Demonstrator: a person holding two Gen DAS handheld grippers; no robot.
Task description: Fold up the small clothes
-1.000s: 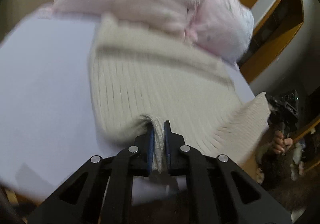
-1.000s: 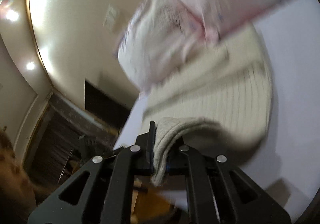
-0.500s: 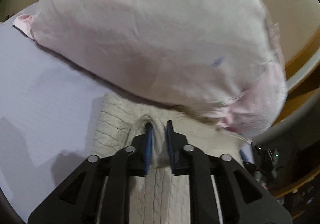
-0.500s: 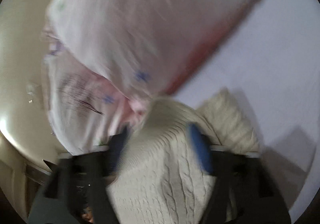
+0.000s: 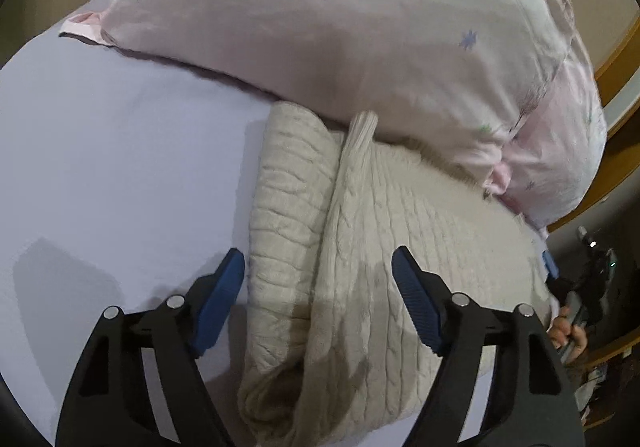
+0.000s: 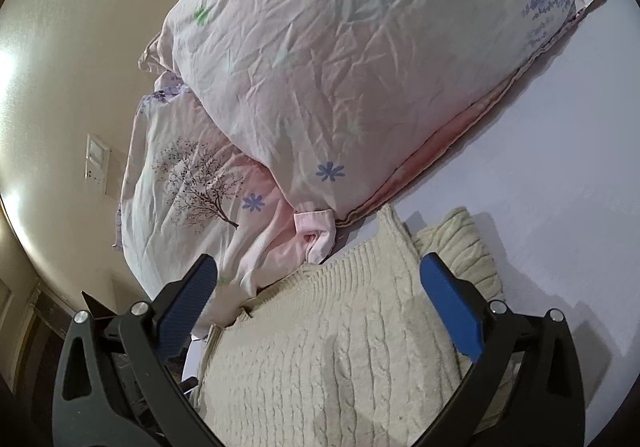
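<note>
both hand-held grippers, left (image 5: 318, 303) and right (image 6: 318, 303), gape wide over folded sweater (image 5: 384, 247), long axis toward pillow (image 5: 340, 27).

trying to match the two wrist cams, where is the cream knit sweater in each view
Left wrist: the cream knit sweater fills the lower centre, folded, between the open jaws of the left gripper.
Right wrist: the sweater fills the bottom centre, between the open jaws of the right gripper.
Shared landmark: the pink pillow lies just beyond the sweater's far edge in both.
</note>
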